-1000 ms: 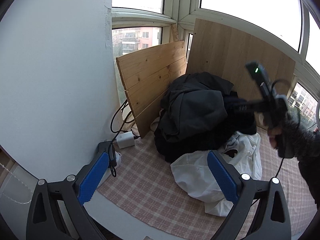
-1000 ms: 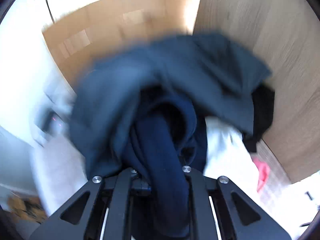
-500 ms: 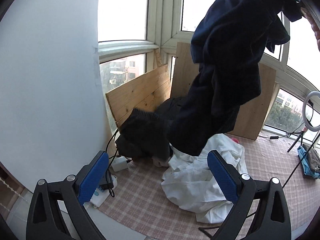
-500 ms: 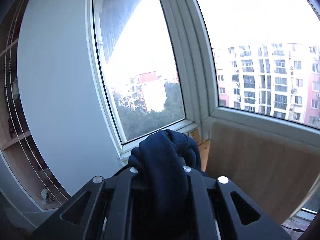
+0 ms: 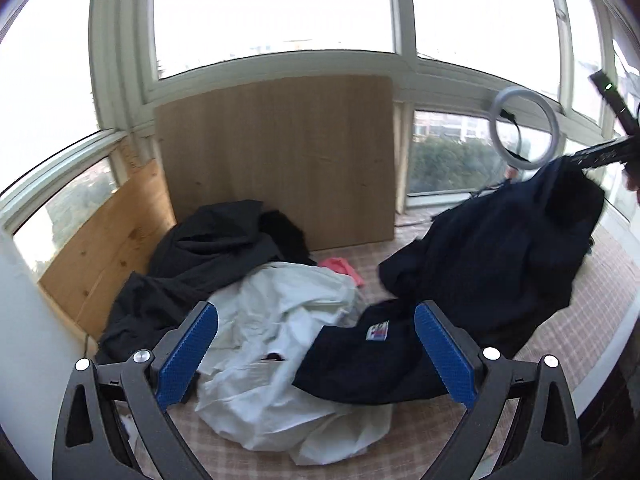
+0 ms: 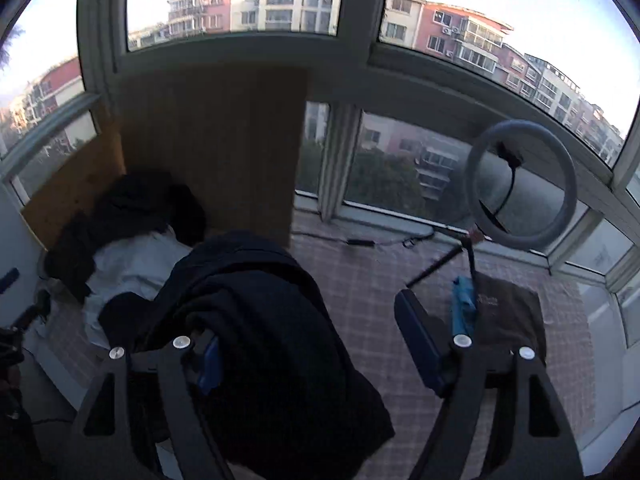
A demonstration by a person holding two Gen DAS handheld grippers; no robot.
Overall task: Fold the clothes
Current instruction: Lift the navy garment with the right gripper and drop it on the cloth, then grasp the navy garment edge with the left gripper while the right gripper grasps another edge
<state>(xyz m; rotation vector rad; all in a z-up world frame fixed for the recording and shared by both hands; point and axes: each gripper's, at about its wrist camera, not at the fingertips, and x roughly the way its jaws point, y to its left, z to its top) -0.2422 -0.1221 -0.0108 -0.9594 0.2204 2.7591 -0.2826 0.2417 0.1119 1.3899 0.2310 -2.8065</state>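
Note:
A dark navy garment hangs from my right gripper at the right and trails onto the checked cloth; a white label shows on its lower part. In the right wrist view the navy garment drapes over the left finger. My right gripper stands open with the garment hung on it. My left gripper is open and empty, above a crumpled white garment. A black garment heap lies in the back left corner.
Wooden boards lean against the windows behind the heap. A pink item lies by the board. A ring light on a stand stands at the right, with a brown cloth and a blue item below it.
My right gripper lifted the navy garment off the heap, swung it right and down, and its jaws opened. My left gripper turned right, toward the white garment.

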